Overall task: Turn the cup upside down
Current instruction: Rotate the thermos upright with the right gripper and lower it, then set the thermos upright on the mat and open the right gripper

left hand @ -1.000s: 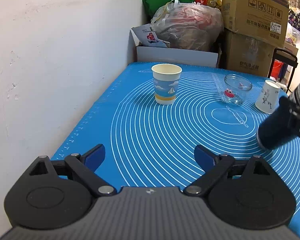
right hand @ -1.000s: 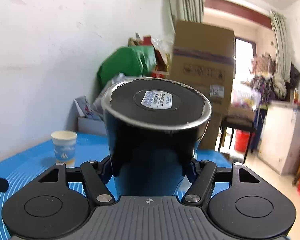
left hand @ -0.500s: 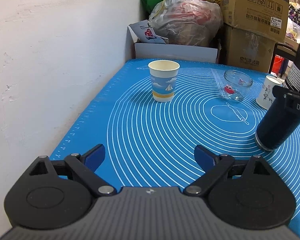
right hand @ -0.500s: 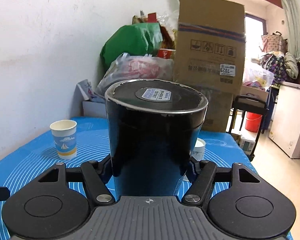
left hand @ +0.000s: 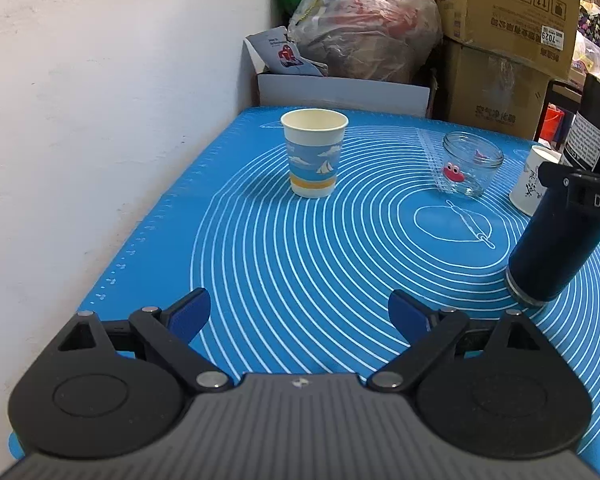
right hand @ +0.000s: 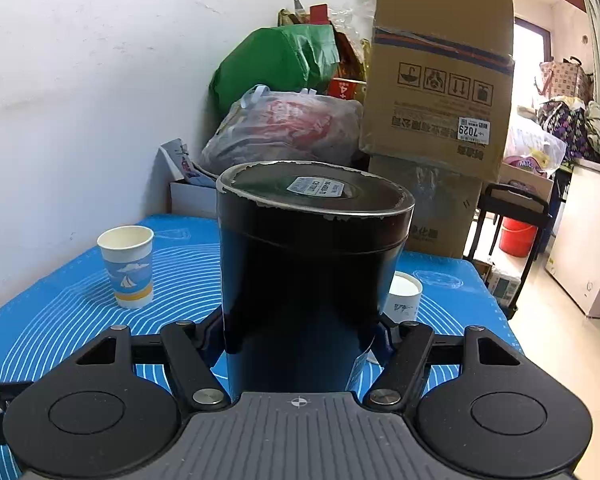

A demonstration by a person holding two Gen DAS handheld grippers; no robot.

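A: Item one, the dark cup [right hand: 308, 276]. Where is it sitting?

B: The right gripper [right hand: 300, 344] is holding it; the fingers [right hand: 210, 346] are pressing against its sides. Its flat base with a white label is facing up in the right wrist view. In the left wrist view the same cup [left hand: 556, 248] is appearing tilted at the right edge, its metal-ringed end low over the blue mat [left hand: 300, 264]; whether it is touching the mat cannot be told.

A: Item two, the left gripper [left hand: 300, 316]?

B: It is hovering low over the near end of the counter, fingers [left hand: 190, 314] spread wide, gripping nothing.

A: Remaining stock on the mat?

B: A paper cup with a sailboat print [left hand: 314, 152] is standing upright, well apart from the dark cup. A glass jar with a red figure [left hand: 470, 162] is sitting to its right, and a white paper cup [left hand: 534, 180] is standing just beyond the dark cup.

A: Behind the counter?

B: Stacked cardboard boxes [right hand: 440, 80], a clear plastic bag [right hand: 284, 128] and a green bag [right hand: 276, 60] are resting against the wall.
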